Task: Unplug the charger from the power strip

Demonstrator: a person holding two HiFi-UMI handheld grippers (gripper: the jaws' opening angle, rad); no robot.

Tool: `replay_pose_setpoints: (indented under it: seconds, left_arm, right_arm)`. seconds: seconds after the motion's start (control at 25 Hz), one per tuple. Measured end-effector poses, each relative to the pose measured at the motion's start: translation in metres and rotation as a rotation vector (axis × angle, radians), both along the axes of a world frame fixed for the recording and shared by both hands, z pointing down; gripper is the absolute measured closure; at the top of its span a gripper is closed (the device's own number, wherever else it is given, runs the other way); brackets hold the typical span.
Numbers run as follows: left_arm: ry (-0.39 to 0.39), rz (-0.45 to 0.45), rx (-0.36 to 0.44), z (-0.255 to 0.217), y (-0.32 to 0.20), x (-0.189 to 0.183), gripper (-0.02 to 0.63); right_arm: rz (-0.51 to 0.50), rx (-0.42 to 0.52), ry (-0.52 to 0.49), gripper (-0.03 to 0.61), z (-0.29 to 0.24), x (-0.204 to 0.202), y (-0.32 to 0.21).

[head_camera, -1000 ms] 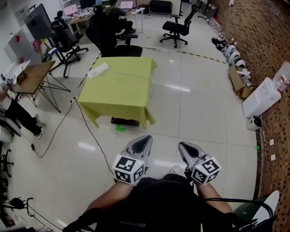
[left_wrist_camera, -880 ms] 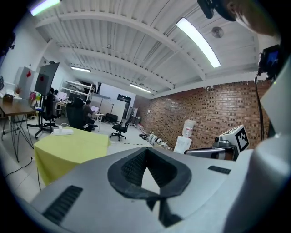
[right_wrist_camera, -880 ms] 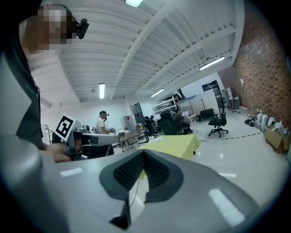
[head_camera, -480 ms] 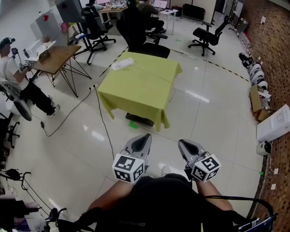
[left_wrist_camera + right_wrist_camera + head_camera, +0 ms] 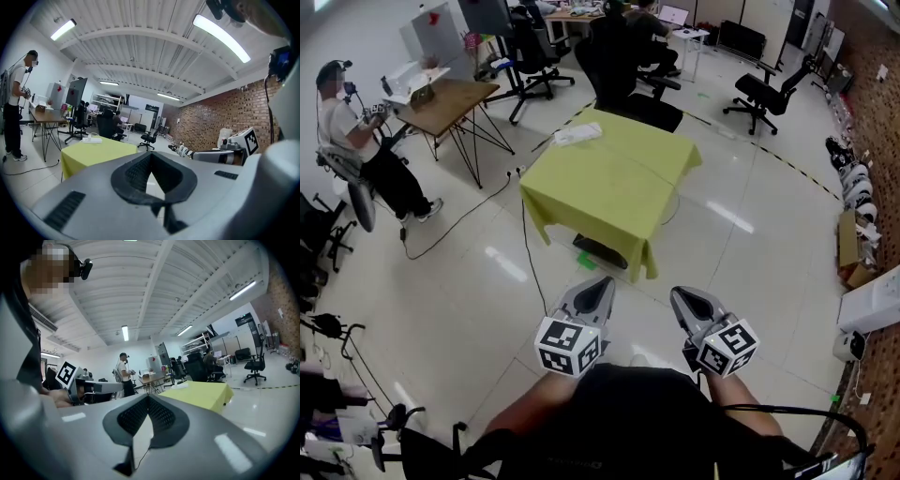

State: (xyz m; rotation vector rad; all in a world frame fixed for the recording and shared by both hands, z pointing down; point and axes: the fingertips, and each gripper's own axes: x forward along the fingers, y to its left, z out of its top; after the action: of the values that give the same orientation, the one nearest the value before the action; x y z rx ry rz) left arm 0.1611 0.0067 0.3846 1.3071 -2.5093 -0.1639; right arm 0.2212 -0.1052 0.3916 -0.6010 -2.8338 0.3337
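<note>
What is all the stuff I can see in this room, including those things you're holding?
table: one, yellow-green cloth, middle of the floor
power strip: one, white, on the table's far left corner
wooden desk: one, brown, far left
office chairs: several, black, along the back
person: one, white top, beside the wooden desk; another sits at the back
cardboard box: one, brown, by the brick wall, right
left gripper: one, grey, jaws together, empty
right gripper: one, grey, jaws together, empty
</note>
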Motion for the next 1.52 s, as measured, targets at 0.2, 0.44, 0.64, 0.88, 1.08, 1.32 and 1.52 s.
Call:
replay_pose_setpoints:
  seconds: [0.2, 0.44, 0.64, 0.88, 1.08, 1.32, 1.52]
  left_arm:
    - [0.004, -0.049, 0.005, 0.005, -0.011, -0.001, 0.61]
    - [0.006, -0.127, -0.014, 0.016, -0.017, -0.007, 0.609]
    - [0.022, -0.159, -0.034, 0.018, -0.02, -0.001, 0.611]
    - [0.033, -0.196, -0.071, 0.02, -0.01, -0.006, 0.609]
    - [0.047, -0.213, -0.081, 0.027, 0.001, -0.025, 0.609]
    - [0.063, -0.215, -0.065, 0.037, 0.024, -0.074, 0.609]
    - [0.036, -0.208, -0.043, 0.021, 0.055, -0.135, 0.609]
  right_arm:
    - [-0.056, -0.002, 0.001, 0.575, 0.006, -0.009, -0.012]
    - [-0.123, -0.008, -0.004, 0.575, 0.014, -0.017, -0.023]
    - [-0.18, -0.017, 0.01, 0.575, 0.023, -0.019, -0.018]
    - [-0.232, -0.036, 0.011, 0.575, 0.026, -0.031, -0.006]
    - [-0.257, -0.034, 0.035, 0.575, 0.034, -0.055, 0.004]
    - [-0.251, -0.023, 0.06, 0.575, 0.045, -0.103, 0.024]
    - [-0.236, -0.01, 0.045, 0.575, 0.024, -0.158, 0.054]
